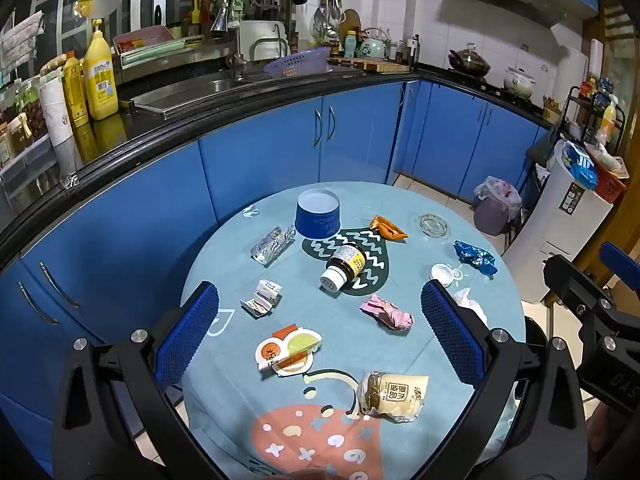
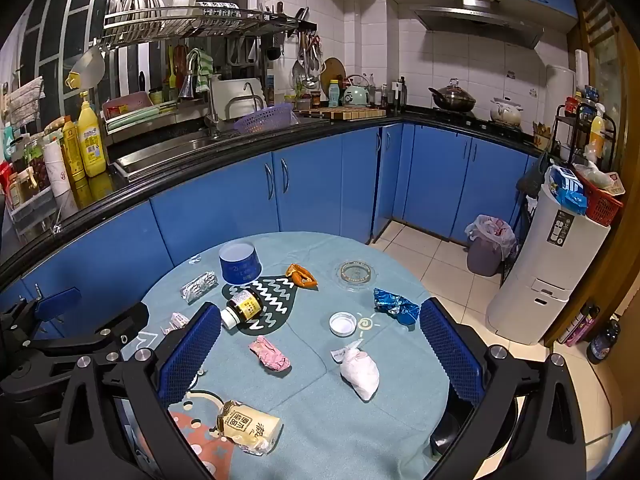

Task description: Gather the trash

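Both your claws hang above the round table (image 1: 224, 432) with nothing in them. Left gripper (image 1: 320, 340): jaws spread wide, empty. Right gripper (image 2: 320, 360): the same, wide apart, empty.

Where the trash lies:
- Between the left jaws: the flat sauce packet (image 1: 289, 350), the pink wrapper (image 1: 387, 314), the folded paper slip (image 1: 262, 297) just inside the left finger. Nearer you, the cream food bag (image 1: 394, 398).
- Between the right jaws: the white tissue wad (image 2: 360, 372), with a white lid (image 2: 343, 324) beyond it. The blue foil wrapper (image 2: 394, 306) sits just off the right finger's tip.
- Farther out: the tipped brown bottle (image 1: 345, 266), orange wrapper (image 1: 387, 229), silver foil (image 1: 272, 246).

No bin stands on the table; an inverted blue tub (image 1: 318, 213) sits at the far edge, a lined bin (image 2: 488, 244) on the floor beyond. Which one receives the trash, you cannot tell from here.

Risks, as I judge them:
- Flat packet and paper slip lie flush on cloth. Closing low may pinch the tablecloth and drag everything.
- The bottle lies on its side and may roll if nudged.
- Light foil and tissue may slip from wide pads or skid away.
- The two claws sit close; reaching for the middle pieces together invites a clash.
- The clear glass dish (image 2: 356, 274) is hard to see; a sweep toward the blue foil could catch it.
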The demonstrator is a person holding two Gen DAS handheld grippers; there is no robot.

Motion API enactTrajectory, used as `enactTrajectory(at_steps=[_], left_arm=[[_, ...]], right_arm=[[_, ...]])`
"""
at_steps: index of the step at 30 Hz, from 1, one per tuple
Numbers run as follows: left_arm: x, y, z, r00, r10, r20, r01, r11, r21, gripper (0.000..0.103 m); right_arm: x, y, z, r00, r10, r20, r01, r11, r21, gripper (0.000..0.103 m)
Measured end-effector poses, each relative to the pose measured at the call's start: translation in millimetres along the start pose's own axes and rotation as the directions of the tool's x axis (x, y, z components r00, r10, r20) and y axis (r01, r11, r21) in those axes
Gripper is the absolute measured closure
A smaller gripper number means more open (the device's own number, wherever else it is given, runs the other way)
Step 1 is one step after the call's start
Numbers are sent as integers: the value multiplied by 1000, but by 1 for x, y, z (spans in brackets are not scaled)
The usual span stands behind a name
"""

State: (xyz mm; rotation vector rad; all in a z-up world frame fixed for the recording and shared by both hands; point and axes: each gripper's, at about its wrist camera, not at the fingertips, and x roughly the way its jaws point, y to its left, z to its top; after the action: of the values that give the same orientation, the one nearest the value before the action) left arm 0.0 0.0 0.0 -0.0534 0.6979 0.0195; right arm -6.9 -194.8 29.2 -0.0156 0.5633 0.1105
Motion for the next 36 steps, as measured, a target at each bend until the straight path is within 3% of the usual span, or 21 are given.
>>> enactTrajectory(at_steps=[36], left_arm=[[0,1,2,1000,-15,3,15,1000,-7,3]], right_arm=[[-1,1,0,1000,-2,-1,2,1000,-3,6]])
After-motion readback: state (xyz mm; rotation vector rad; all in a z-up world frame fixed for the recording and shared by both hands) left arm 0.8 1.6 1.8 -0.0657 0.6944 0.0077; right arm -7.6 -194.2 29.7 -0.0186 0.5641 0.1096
